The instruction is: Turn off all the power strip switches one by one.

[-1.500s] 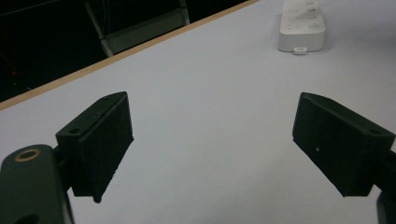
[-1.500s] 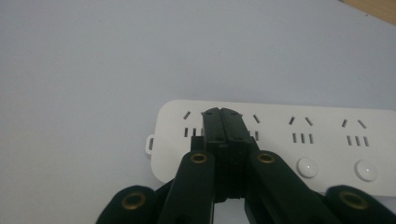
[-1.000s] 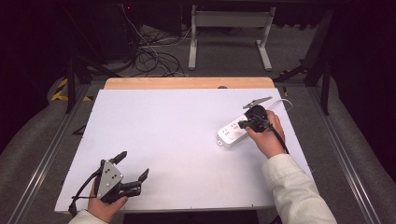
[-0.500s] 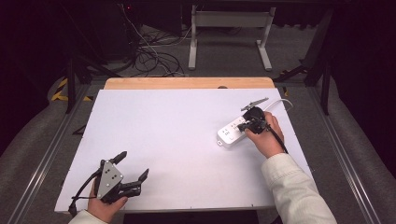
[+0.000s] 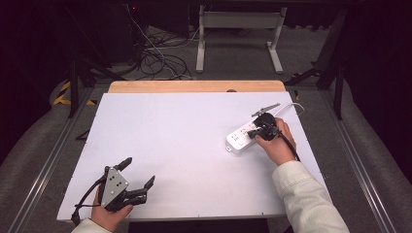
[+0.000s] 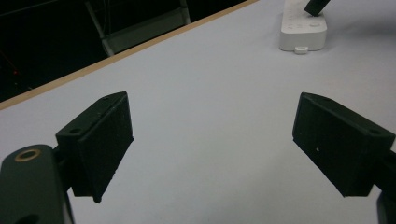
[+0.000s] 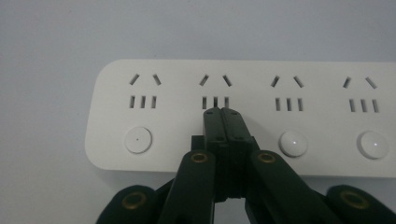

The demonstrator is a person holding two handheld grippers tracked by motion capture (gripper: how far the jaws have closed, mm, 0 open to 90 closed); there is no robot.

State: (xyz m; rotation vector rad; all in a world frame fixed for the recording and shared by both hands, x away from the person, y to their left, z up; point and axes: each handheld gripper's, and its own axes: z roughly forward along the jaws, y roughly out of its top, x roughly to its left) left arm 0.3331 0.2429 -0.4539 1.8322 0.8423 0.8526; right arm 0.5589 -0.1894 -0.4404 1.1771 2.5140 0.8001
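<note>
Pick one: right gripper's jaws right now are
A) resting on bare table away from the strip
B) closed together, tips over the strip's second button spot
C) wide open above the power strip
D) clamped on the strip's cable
B: in the right gripper view the right gripper has its jaws pressed together with nothing between them, tips on the power strip where the second socket's round button would sit.
</note>
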